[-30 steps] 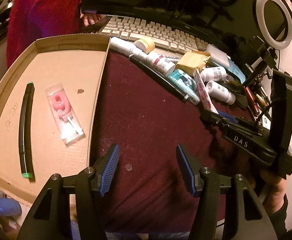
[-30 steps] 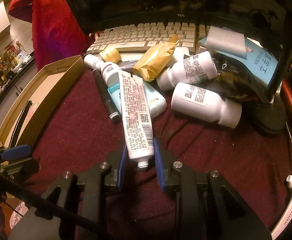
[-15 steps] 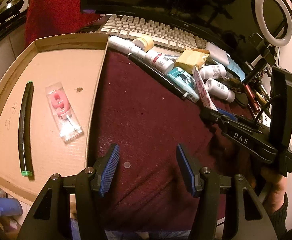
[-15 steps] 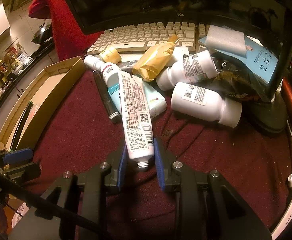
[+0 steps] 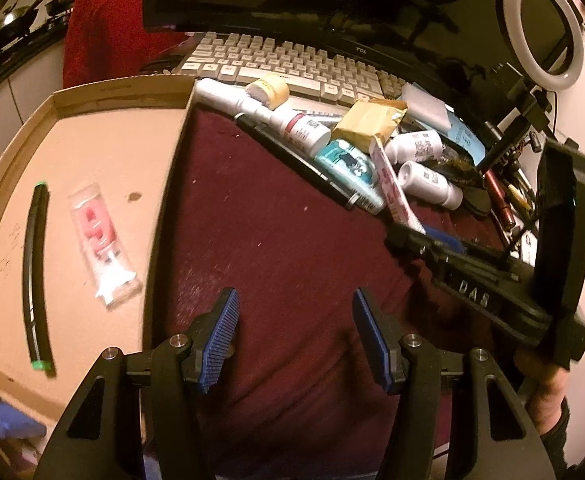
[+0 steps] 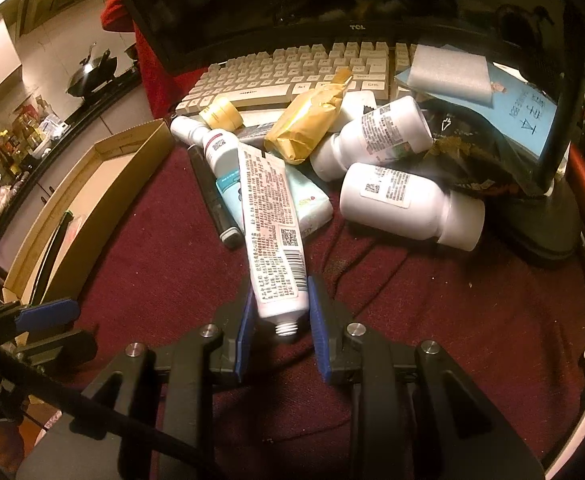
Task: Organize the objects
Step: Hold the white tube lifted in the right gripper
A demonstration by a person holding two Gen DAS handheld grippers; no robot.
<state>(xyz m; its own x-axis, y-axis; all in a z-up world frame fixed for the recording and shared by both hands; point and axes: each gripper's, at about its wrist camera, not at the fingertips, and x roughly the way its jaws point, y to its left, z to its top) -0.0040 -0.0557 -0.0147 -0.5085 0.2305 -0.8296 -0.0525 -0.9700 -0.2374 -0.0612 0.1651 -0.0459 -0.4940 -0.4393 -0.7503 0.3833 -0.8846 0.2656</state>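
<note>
White and capless, the tube (image 6: 271,236) sits pinched between our right gripper's (image 6: 279,312) jaws, its far end resting on the clutter ahead. Our left gripper's (image 5: 295,336) jaws stand spread over bare maroon cloth (image 5: 276,248).

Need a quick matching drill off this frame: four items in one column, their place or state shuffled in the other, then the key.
Items
1. white tube
2. black marker
3. left gripper
4. yellow packet

Place or state
A. open above the maroon cloth, nothing between its pads
B. lying in the cardboard tray, beside the clear pink packet
C. on the pile in front of the keyboard
D. clamped at its uncapped end by the right gripper

Pairs: 1-D, 2-B, 3-A, 4-C
</note>
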